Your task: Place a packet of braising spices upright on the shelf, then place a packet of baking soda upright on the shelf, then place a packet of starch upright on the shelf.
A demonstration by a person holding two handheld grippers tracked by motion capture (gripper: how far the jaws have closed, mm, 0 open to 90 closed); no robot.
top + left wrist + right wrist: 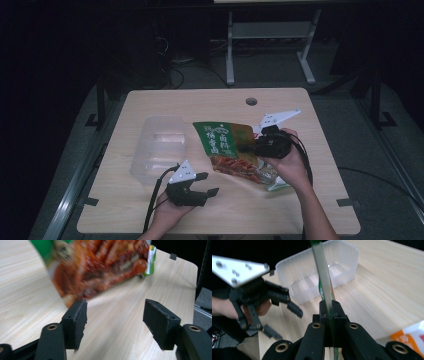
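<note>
With the right gripper (329, 305) pinching the green-and-orange printed snack bag (232, 150) above the wooden tabletop (300, 200) and the left gripper (209, 183) spread empty, the thin bag could slip from that narrow edge pinch.

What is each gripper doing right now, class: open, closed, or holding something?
Left gripper: open, nothing between its jaws.
Right gripper: closed on the snack bag.

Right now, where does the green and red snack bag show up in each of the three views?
High view: snack bag at table centre, clamped by the right gripper.
Left gripper view: top centre, blurred, beyond the open jaws.
Right gripper view: edge-on, rising from the shut jaws.
Shared landmark: the wooden table.
</note>
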